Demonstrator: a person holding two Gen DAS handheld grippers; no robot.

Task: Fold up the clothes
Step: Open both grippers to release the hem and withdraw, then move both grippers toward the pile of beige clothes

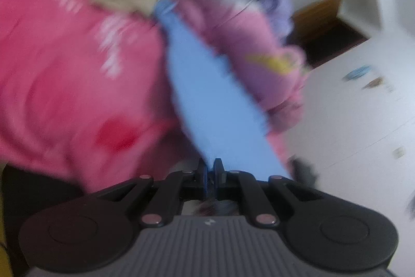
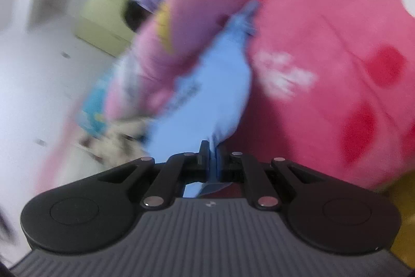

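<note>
Left gripper (image 1: 210, 173) and right gripper (image 2: 211, 160) each clamp blue cloth (image 1: 207, 100); soft, light, limp, best held at edges.

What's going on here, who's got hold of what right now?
A person in a pink top holds the two grippers, and both are shut on the same light blue garment. The left gripper pinches one edge and the right gripper another, so the cloth hangs stretched between them in front of the person. Both views are motion-blurred; no fold is visible yet.
</note>
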